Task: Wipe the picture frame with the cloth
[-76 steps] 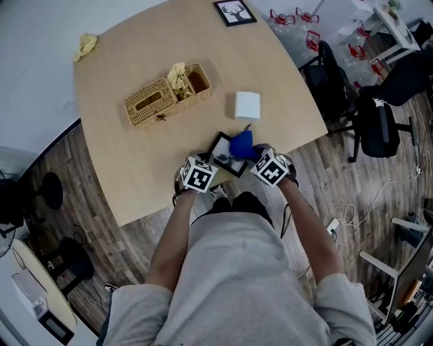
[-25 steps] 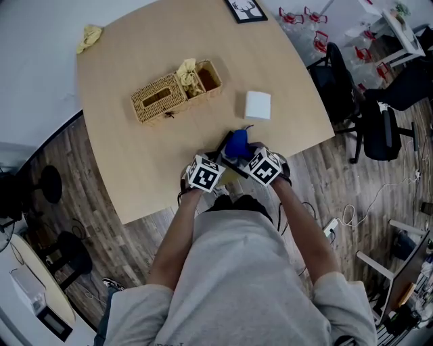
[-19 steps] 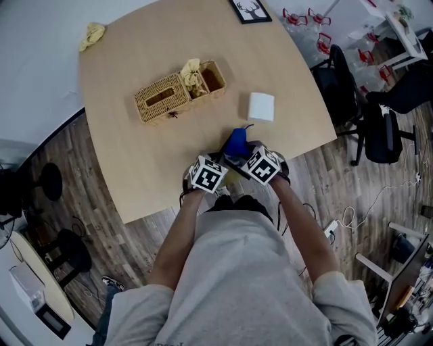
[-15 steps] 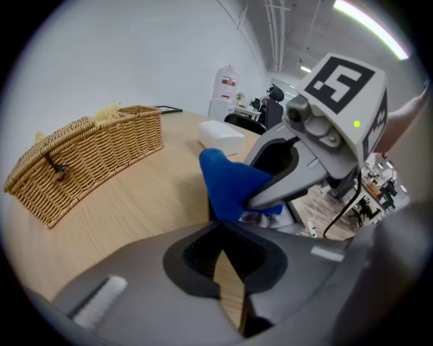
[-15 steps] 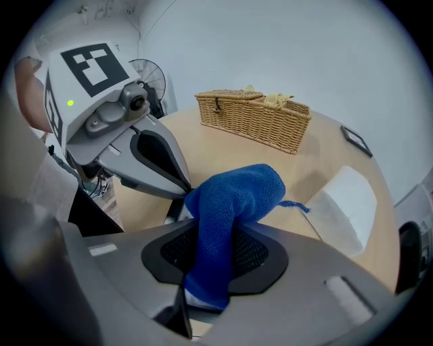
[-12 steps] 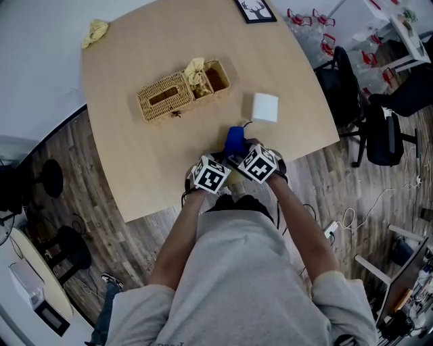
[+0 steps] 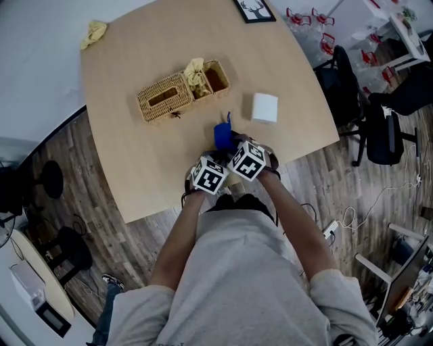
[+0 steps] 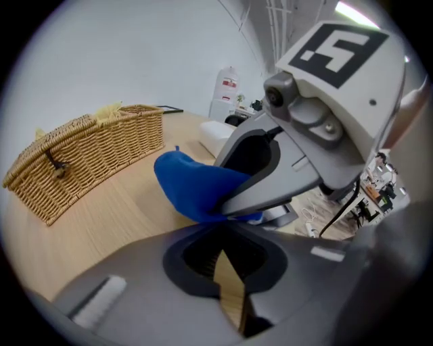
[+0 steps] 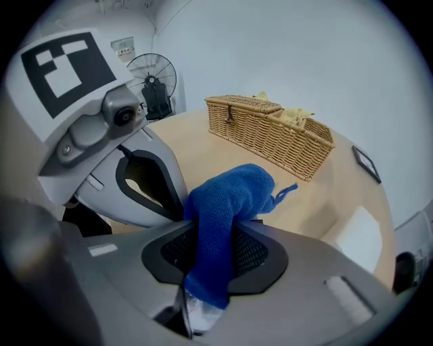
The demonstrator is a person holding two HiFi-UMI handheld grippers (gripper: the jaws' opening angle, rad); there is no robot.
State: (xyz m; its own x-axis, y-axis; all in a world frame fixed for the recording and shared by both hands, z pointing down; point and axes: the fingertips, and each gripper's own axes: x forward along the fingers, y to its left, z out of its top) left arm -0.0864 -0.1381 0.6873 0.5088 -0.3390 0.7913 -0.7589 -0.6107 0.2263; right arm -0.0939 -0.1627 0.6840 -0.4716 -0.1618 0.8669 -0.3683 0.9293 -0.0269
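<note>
My left gripper (image 8: 226, 250) is shut on the thin edge of the picture frame (image 8: 230, 290), which I see edge-on between its jaws. The right gripper (image 9: 213, 260) is shut on the blue cloth (image 9: 226, 203), whose bunched end sticks out past the jaws. In the left gripper view the blue cloth (image 8: 193, 186) sits pressed just above the frame's edge under the right gripper's jaws. In the head view both marker cubes are close together at the table's near edge, the left gripper (image 7: 216, 161) beside the right gripper (image 7: 233, 145). The cloth (image 7: 221, 134) shows beyond them; the frame is hidden beneath.
A wicker basket box (image 7: 183, 89) with yellow cloth in one compartment stands mid-table. A white block (image 7: 264, 107) lies right of it. A yellow rag (image 7: 94, 32) and a second framed deer picture (image 7: 254, 9) sit at the far edge. Office chairs (image 7: 379, 128) stand to the right.
The right gripper has carried the blue cloth leftward and away from me across the frame. The black frame, visible between the grippers 3 s ago, is now covered by them.
</note>
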